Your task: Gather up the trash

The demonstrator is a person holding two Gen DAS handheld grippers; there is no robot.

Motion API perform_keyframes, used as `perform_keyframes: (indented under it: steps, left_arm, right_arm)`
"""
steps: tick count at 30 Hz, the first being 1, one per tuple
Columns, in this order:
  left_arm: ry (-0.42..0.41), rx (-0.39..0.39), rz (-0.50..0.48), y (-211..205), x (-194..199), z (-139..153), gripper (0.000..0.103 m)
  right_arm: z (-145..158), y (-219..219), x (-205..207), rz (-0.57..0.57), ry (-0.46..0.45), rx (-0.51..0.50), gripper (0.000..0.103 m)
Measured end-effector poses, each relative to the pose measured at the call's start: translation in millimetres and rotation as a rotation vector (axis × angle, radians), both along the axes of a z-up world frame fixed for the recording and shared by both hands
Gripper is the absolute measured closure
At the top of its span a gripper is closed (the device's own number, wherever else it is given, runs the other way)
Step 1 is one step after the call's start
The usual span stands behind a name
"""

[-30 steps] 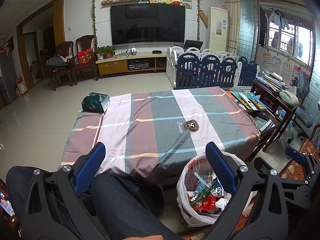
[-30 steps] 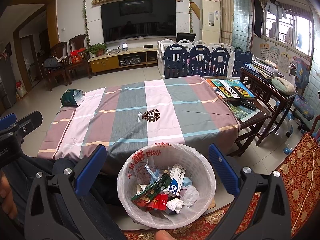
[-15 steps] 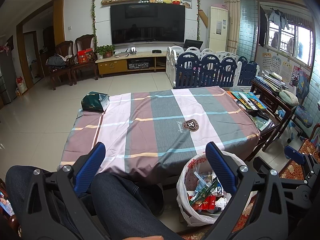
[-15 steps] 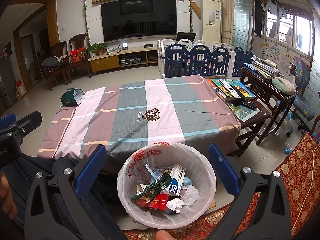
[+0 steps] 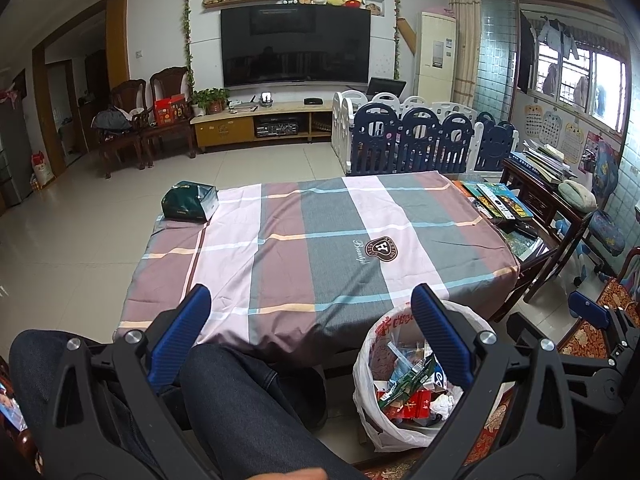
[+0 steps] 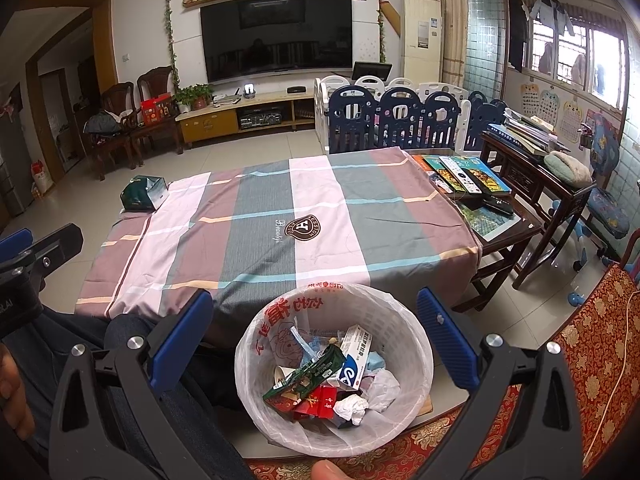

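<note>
Right wrist view: plaid-clothed table [image 6: 280, 216] before wall television [image 6: 276, 36].

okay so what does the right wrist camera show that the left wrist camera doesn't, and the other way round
Only the right wrist view looks straight down into the trash bin, showing the toothpaste box and crumpled white paper inside. Only the left wrist view shows the person's knee between its fingers, and the bin from the side. Both show the striped tablecloth, the green tissue pack at its far left corner, and open, empty grippers: left gripper, right gripper.
</note>
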State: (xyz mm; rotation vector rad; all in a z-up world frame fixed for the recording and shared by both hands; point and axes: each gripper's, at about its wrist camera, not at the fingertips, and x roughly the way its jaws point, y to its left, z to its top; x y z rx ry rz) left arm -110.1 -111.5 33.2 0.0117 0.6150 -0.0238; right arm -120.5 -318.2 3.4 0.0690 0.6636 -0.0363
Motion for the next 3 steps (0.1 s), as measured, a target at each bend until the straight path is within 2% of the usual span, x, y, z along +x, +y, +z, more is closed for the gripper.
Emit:
perform_keyframes:
  steps: [3]
  left_arm:
    - [0.009,0.003,0.013,2.2,3.0,-2.5,0.003]
  right_arm:
    - [-0.7,-2.4,-2.4,-0.005,-0.006,0.008,0.003]
